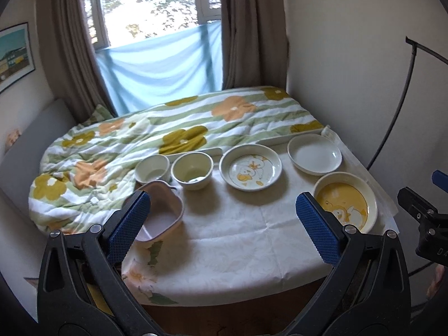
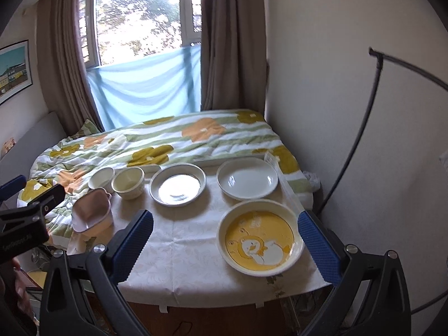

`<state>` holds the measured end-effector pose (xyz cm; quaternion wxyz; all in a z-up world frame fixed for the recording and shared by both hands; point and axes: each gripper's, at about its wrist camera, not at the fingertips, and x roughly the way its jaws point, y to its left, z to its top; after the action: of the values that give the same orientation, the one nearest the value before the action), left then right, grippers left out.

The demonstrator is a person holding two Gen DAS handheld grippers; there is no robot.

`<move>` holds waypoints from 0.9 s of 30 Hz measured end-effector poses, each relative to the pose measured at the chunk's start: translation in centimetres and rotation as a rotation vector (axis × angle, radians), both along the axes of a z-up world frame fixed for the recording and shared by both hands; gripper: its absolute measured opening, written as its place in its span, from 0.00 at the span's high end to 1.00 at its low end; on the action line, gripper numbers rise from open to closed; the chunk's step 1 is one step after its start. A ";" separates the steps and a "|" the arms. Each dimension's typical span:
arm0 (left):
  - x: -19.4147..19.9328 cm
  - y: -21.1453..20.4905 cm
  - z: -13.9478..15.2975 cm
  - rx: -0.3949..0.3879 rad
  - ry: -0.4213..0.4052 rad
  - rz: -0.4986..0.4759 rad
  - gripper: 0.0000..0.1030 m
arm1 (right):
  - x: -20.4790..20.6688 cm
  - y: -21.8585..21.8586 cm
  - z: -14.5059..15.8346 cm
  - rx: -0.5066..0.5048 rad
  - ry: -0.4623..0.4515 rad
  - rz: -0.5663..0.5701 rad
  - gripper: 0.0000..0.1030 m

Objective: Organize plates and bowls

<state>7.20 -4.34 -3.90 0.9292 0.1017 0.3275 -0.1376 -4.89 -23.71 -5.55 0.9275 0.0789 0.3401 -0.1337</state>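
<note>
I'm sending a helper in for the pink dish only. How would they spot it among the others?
Start at the table with the white cloth in front of the flowered quilt. Go to its left edge, nearer than the two cream bowls. The pink dish sits there: the only pink, angular-sided one; every other dish is round and cream or white.

Daylit window point(image 1: 151, 2) with brown curtains point(image 1: 70, 42), pale walls point(image 1: 350, 42), framed picture point(image 1: 14, 56), floral quilt point(image 1: 168, 128) on bed
</note>
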 end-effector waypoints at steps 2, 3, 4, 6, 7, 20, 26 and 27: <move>1.2 -1.9 -1.6 0.002 0.052 -0.067 0.00 | -0.4 -1.4 -1.4 0.013 0.026 -0.031 0.00; 2.0 -3.1 -2.6 -0.005 0.102 -0.106 0.00 | -0.6 -2.2 -1.9 0.031 0.039 -0.040 0.00; 2.8 -4.2 -3.7 -0.014 0.147 -0.139 0.00 | -0.7 -3.3 -2.7 0.057 0.056 -0.052 0.00; 3.9 -6.2 -5.8 -0.030 0.210 -0.183 0.00 | -0.7 -5.5 -4.6 0.107 0.096 -0.077 0.00; 4.6 -7.4 -7.1 -0.036 0.249 -0.202 0.00 | -0.6 -6.6 -5.5 0.129 0.115 -0.085 0.00; 10.9 -18.6 -21.9 0.003 0.609 -0.290 0.12 | 3.9 -17.8 -17.1 0.402 0.316 -0.047 0.23; 12.1 -21.0 -25.1 0.050 0.655 -0.274 0.34 | 6.7 -20.4 -19.8 0.443 0.361 0.011 0.39; 12.2 -21.2 -25.4 0.054 0.663 -0.271 0.42 | 7.0 -20.6 -20.0 0.445 0.364 0.022 0.40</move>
<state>19.42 -25.53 -29.33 0.7429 0.1183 0.5981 -0.2762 2.09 -44.27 -25.57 0.8125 0.2517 0.5226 -0.0575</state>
